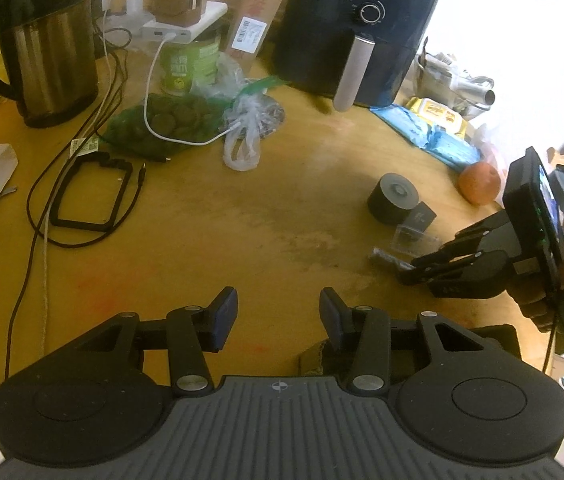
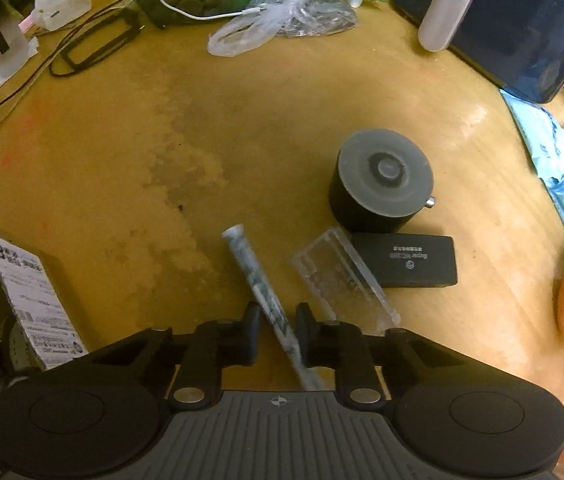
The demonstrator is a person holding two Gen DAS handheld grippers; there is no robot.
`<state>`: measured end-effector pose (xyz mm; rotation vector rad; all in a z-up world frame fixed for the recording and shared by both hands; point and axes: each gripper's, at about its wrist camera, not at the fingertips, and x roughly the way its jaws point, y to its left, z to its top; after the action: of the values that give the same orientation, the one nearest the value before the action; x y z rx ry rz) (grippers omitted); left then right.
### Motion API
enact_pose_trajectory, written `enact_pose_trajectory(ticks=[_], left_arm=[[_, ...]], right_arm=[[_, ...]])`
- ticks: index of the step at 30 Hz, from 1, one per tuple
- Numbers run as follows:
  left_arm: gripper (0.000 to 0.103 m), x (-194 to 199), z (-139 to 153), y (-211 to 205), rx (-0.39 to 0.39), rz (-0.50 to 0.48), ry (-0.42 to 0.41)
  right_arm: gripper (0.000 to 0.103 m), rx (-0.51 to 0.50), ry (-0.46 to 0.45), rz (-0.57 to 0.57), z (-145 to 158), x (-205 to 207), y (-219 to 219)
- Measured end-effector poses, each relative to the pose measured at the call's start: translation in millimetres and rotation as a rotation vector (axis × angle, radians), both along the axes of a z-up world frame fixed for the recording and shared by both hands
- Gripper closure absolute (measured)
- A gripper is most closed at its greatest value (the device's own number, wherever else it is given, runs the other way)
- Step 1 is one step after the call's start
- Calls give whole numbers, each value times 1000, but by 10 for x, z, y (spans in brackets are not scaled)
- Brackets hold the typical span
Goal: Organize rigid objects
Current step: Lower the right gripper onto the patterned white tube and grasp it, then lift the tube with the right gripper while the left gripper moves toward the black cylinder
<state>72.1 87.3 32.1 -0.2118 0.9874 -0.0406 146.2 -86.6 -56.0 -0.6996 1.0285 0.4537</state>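
Two fingers of the right gripper [image 2: 277,330] had closed on the near end of a marbled grey stick [image 2: 259,288] lying on the bench [image 2: 121,152]; lifting it level would probably avoid swinging it into the clear case [image 2: 340,280] just right. Its long axis ran from the fingers away and leftward. Farther left, the left gripper [image 1: 277,316] stood partly open, empty.

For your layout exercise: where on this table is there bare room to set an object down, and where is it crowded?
Bare: the table middle, between the black frame and the cylinder. Crowded: by the kettle, bags and air fryer, and around the cylinder.
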Motion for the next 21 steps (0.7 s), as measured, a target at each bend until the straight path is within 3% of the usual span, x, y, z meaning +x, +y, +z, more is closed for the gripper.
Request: enact_pose_trajectory(ticks=[11,21], left_arm=[[58,62,16,-92,14,-50,-8],[58,142,22,-267,28,-129,-17]], right_arm=[[92,20,-82,25,72,-216,-36],[92,105,-192,-83,350,-434,-182]])
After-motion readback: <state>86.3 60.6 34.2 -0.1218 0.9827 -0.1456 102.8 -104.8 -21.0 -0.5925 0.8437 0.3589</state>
